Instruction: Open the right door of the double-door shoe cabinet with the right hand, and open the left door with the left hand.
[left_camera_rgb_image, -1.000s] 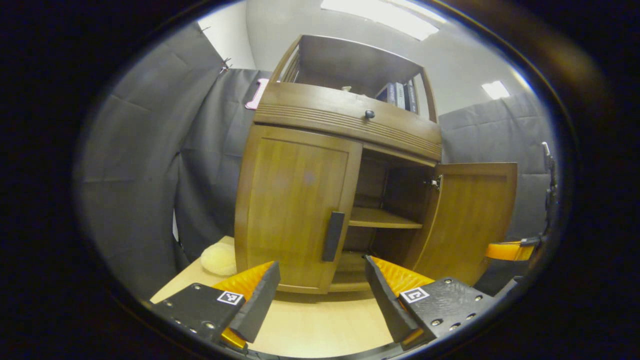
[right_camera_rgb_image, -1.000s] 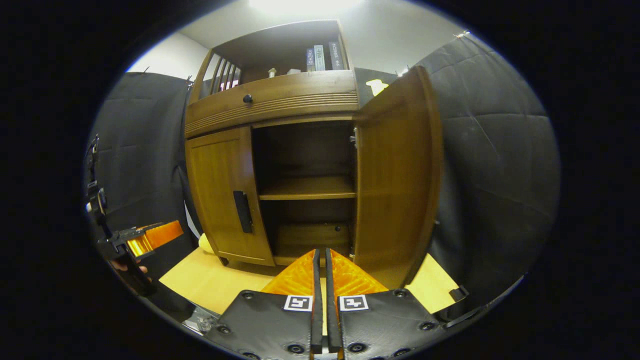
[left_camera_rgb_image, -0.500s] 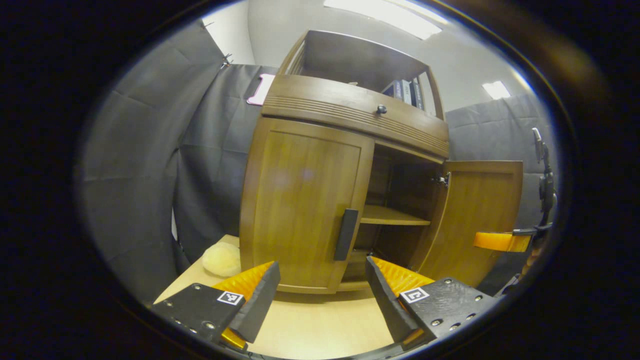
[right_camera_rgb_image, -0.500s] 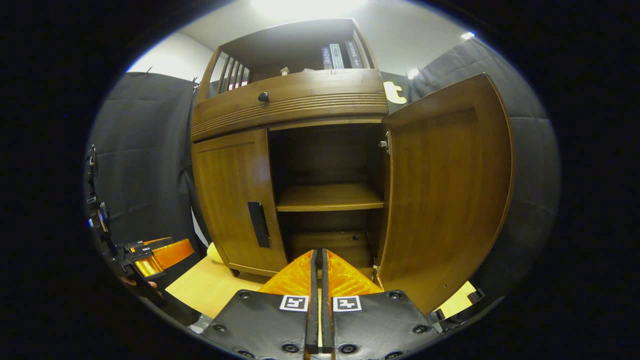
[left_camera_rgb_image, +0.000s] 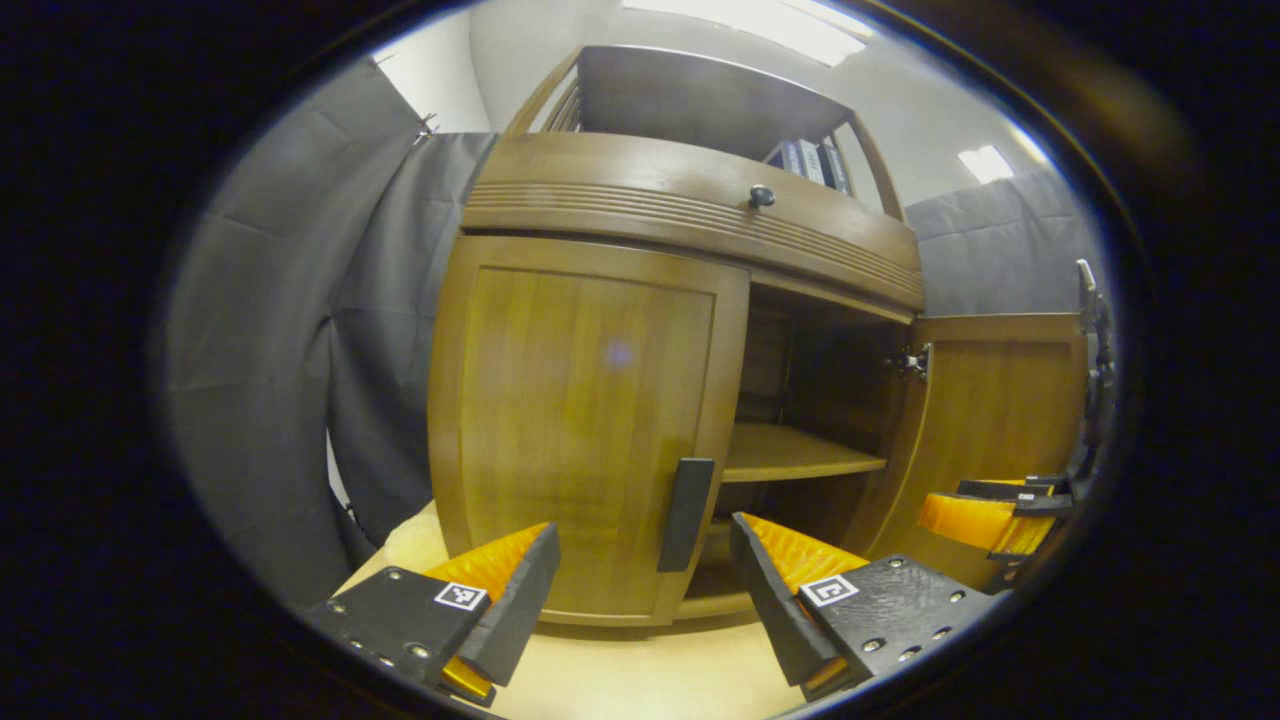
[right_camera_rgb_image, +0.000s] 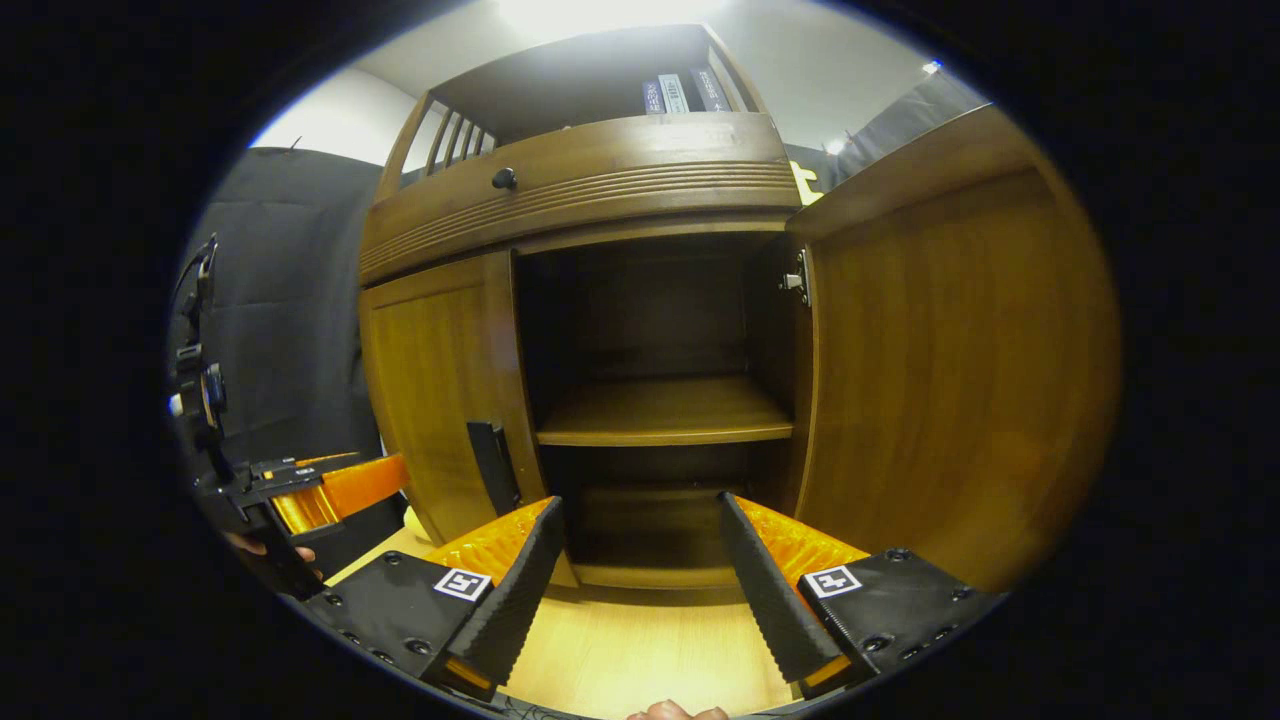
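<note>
The wooden shoe cabinet (left_camera_rgb_image: 690, 215) stands on a pale floor. Its left door (left_camera_rgb_image: 585, 420) is closed, with a dark vertical handle (left_camera_rgb_image: 686, 513) at its right edge. Its right door (right_camera_rgb_image: 950, 370) is swung wide open, showing a shelf (right_camera_rgb_image: 660, 412) inside. My left gripper (left_camera_rgb_image: 640, 590) is open, close in front of the left door, with the handle showing between its fingers a little farther off. My right gripper (right_camera_rgb_image: 635, 580) is open and empty, facing the open compartment. The left gripper (right_camera_rgb_image: 330, 490) shows far off in the right gripper view, the right gripper (left_camera_rgb_image: 985, 515) in the left gripper view.
A drawer with a round knob (left_camera_rgb_image: 762, 195) runs above the doors, and books (right_camera_rgb_image: 680, 92) stand on the top shelf. Black cloth walls (left_camera_rgb_image: 280, 350) close in both sides. The pale wooden floor (right_camera_rgb_image: 640, 650) lies before the cabinet.
My right gripper went from shut to open. The right door has swung further open. My left gripper has moved closer to the left door and its handle.
</note>
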